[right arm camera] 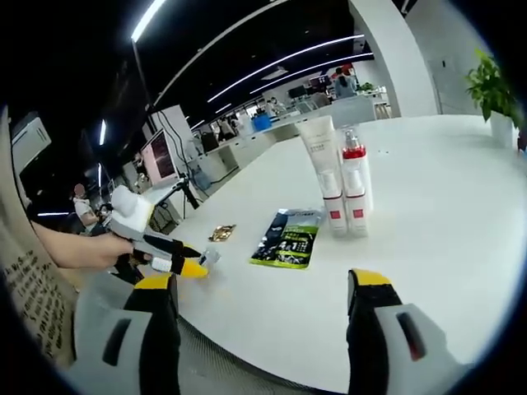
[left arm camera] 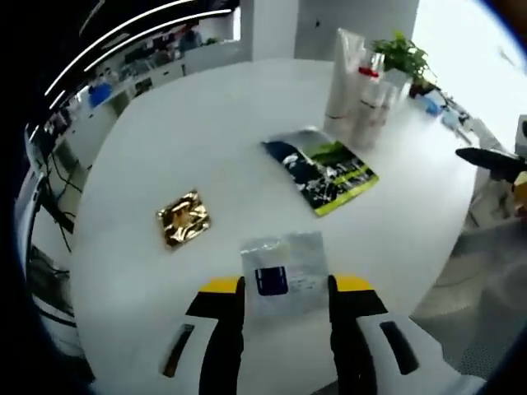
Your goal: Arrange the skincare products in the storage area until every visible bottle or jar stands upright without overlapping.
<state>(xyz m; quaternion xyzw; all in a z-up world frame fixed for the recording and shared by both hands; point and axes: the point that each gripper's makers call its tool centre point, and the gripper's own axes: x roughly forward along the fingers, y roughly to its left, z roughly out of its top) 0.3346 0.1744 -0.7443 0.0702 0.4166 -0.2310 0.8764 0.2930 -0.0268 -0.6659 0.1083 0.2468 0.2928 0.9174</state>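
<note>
A tall white tube [left arm camera: 344, 72] and two white bottles with red bands [left arm camera: 370, 103] stand upright together at the table's far side; in the right gripper view the tube [right arm camera: 315, 156] rises behind the bottles [right arm camera: 347, 193]. A green-and-black pouch [left arm camera: 322, 171] [right arm camera: 288, 239], a gold packet [left arm camera: 184, 219] [right arm camera: 221, 233] and a clear sachet with a blue label [left arm camera: 284, 270] lie flat. My left gripper [left arm camera: 286, 285] is open, its jaws straddling the sachet. My right gripper [right arm camera: 262, 281] hangs open over the table's near edge, nothing between its jaws. A hand holds the left gripper [right arm camera: 183, 259] at the left.
The round white table [left arm camera: 198, 140] [right arm camera: 445, 230] carries a potted plant [left arm camera: 403, 56] [right arm camera: 492, 86] behind the bottles. The dark tip of the right gripper [left arm camera: 492, 160] pokes in from the right. Office desks and monitors stand beyond the table.
</note>
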